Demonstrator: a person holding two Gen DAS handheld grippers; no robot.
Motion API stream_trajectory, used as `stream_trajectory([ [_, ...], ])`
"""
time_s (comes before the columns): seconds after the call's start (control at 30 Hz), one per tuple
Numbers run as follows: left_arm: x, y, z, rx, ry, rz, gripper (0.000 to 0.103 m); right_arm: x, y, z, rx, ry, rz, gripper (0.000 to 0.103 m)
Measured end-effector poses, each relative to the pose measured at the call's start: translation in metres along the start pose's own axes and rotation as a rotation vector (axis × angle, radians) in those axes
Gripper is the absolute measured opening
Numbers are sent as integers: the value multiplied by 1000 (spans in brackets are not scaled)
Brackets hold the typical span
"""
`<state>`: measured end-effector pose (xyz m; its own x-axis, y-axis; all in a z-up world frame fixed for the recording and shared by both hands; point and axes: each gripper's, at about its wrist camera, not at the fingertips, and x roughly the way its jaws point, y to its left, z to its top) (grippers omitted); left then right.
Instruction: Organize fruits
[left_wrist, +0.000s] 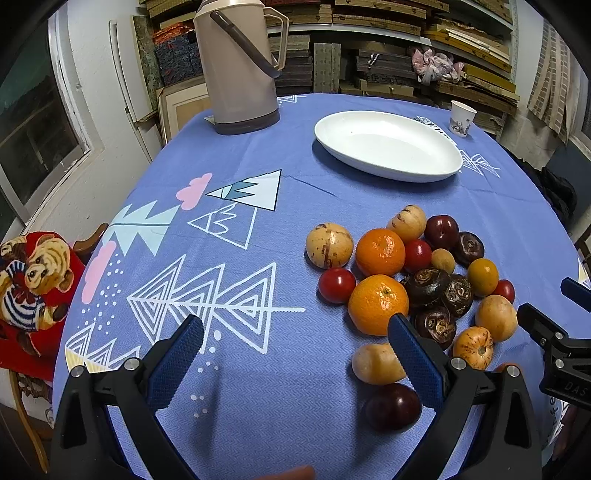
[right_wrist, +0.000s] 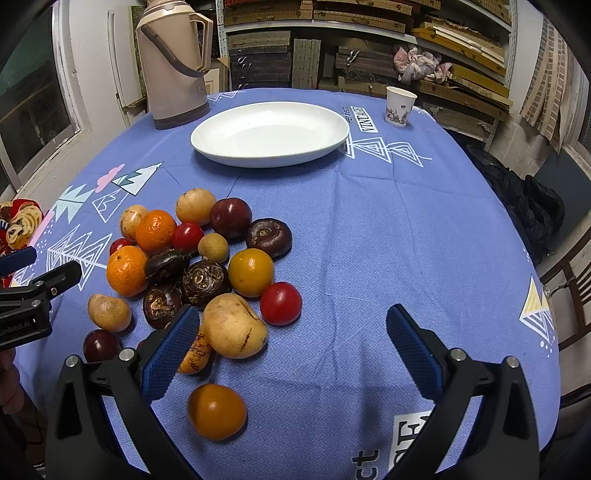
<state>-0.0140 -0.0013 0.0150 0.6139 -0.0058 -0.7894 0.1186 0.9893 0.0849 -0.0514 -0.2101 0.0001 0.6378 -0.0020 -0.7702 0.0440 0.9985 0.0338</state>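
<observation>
Two mandarins: two round orange mandarins, the far one (right_wrist: 155, 230) at 12 o'clock of the near one (right_wrist: 127, 270), on the pile's left side.
Pile: mixed fruit heaped left of centre on the table, at 7 o'clock of the dish.
Tomatoes: three glossy red cherry tomatoes show in the right wrist view, one (right_wrist: 280, 303) at the pile's 4 o'clock edge, one (right_wrist: 188, 236) mid-pile, one (right_wrist: 120, 244) at 9 o'clock.
Water chestnuts: four dark brown ridged water chestnuts, the farthest (right_wrist: 269, 237) at 2 o'clock, three clustered at the middle.
Plums: two dark red plums, one (right_wrist: 231, 218) at 12 o'clock, one (right_wrist: 101, 346) at 7 o'clock.
Orange-yellow fruit: two smooth round ones, one (right_wrist: 251, 272) in the pile, one (right_wrist: 217, 411) apart at 6 o'clock.
Tan fruit: several pale tan speckled fruits, the largest (right_wrist: 233, 326) nearest the camera; exact count unclear.
Dish: one empty white oval ceramic dish (right_wrist: 325, 147), well apart from the pile.
Left gripper: black two-finger left gripper with blue pads (left_wrist: 295, 354), spread wide, holding nothing, above cloth beside the pile.
Right gripper: matching right gripper (right_wrist: 291, 341), spread wide, empty, its left pad over the pile's near edge.
Cloth: one blue patterned tablecloth (right_wrist: 388, 240).
Flask: one tall beige thermos flask (right_wrist: 171, 62) at 10 o'clock of the dish.
Cup: one printed paper cup (right_wrist: 399, 106) at 2 o'clock.
</observation>
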Motion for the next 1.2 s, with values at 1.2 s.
stream_trajectory([
  [1.2,19,8,-7,88,9,-152,100,28,26,1,-143,13,20,99],
])
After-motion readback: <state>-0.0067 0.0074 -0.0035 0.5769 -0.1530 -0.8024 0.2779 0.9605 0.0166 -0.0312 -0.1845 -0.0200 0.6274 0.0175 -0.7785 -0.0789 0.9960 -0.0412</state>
